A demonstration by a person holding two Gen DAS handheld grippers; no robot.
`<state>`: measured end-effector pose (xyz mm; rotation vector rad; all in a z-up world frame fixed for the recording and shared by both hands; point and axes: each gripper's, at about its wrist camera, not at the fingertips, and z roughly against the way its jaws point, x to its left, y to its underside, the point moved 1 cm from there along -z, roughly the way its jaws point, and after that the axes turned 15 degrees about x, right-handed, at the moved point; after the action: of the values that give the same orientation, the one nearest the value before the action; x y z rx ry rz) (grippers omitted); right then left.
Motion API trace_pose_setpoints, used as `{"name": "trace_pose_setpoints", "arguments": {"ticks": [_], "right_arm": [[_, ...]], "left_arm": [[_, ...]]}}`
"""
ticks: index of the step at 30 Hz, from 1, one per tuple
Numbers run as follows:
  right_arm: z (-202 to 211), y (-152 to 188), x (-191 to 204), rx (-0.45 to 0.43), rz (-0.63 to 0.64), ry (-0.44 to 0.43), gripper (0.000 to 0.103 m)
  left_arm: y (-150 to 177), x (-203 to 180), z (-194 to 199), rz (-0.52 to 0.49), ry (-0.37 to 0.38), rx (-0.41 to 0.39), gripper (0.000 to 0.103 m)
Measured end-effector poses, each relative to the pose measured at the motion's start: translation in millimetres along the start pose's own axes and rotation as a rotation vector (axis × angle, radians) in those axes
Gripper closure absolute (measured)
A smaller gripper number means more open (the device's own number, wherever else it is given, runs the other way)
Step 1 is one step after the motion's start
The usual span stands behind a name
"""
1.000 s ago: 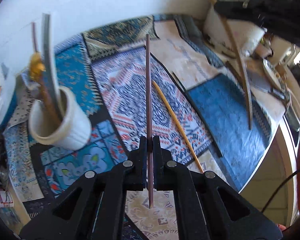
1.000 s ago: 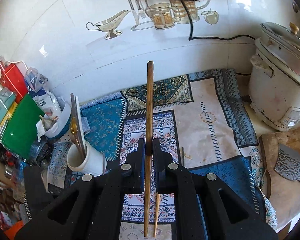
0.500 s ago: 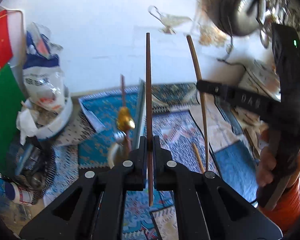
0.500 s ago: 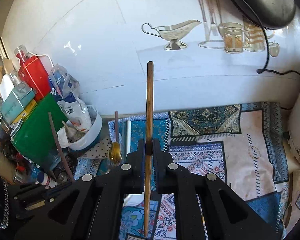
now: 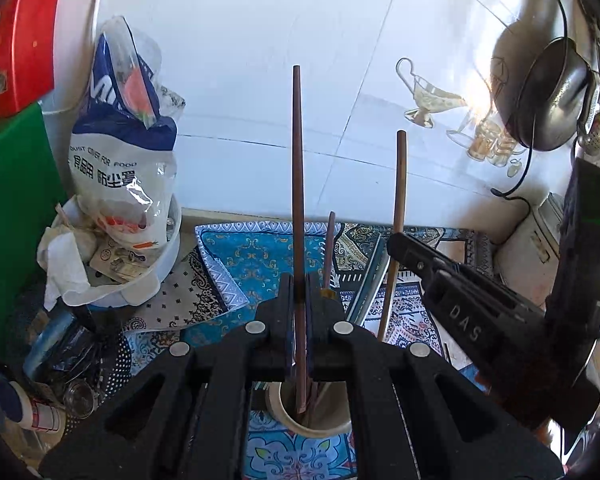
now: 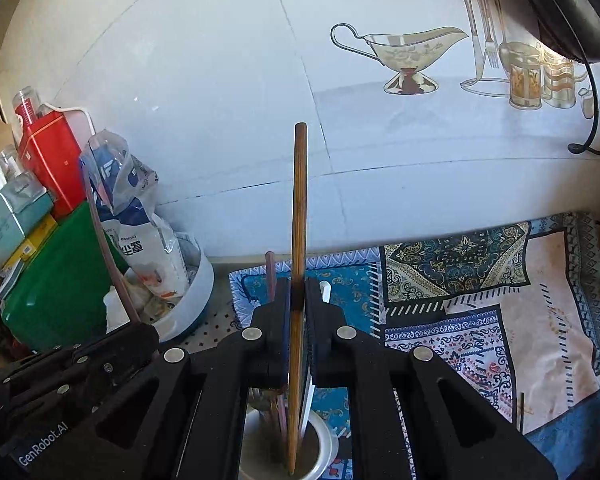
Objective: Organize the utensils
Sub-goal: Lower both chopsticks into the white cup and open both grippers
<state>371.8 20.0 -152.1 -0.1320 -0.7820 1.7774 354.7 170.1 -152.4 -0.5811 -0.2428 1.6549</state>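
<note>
White tiled wall (image 6: 220, 100) with gravy-boat decal (image 6: 404, 54), patterned blue cloth (image 6: 480, 308) on counter, bright sunlight glare

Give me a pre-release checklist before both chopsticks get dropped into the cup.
1. Left gripper clamped on the dark chopstick: ok.
2. Right gripper clamped on the light wooden chopstick: ok.
3. Dark chopstick's lower tip over the mouth of the white cup: ok, as seen from the left wrist.
4. Light chopstick's lower tip inside the cup: ok, it reaches down past the rim in the right wrist view.
5. Room in the cup: cannot tell; other utensils already stand in it.
6. Grippers clear of each other: cannot tell; they are close together above the cup.
</note>
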Motion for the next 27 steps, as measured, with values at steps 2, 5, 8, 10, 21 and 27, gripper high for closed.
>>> {"name": "trace_pose_setpoints", "arguments": {"ticks": [2,5,8,10,21,27], "right_arm": [[-3.4,2.4,1.9,-0.018,0.002,0.012,0.097],[-7.3,6.8,2.7,-0.041,0.003,0.025,0.097],[-13.5,11.9,2.9,-0.037,0.009,0.031,0.097],[-17.1,15.8,1.8,-0.022,0.012,0.034,0.097],[-6.5,40.5,4.5,0.086,0.109,0.026,0.096],[16.5,42.9,0.9,0.128,0.162,0.016,0.090]], "left_arm": [[-0.3,1.3,-5.0,0.002,0.006,0.002,0.100],[1.4,1.0,-11.9,-0.009,-0.010,0.001,0.100],[5.0,1.8,-18.8,-0.013,-0.004,0.021,0.100],[8.1,2.1,-22.8,-0.015,-0.004,0.035,0.100],[24.6,-2.2,-26.0,-0.017,-0.019,0.106,0.100],[30.2,-15.0,-11.6,-0.019,-0.038,0.092,0.096]]}}
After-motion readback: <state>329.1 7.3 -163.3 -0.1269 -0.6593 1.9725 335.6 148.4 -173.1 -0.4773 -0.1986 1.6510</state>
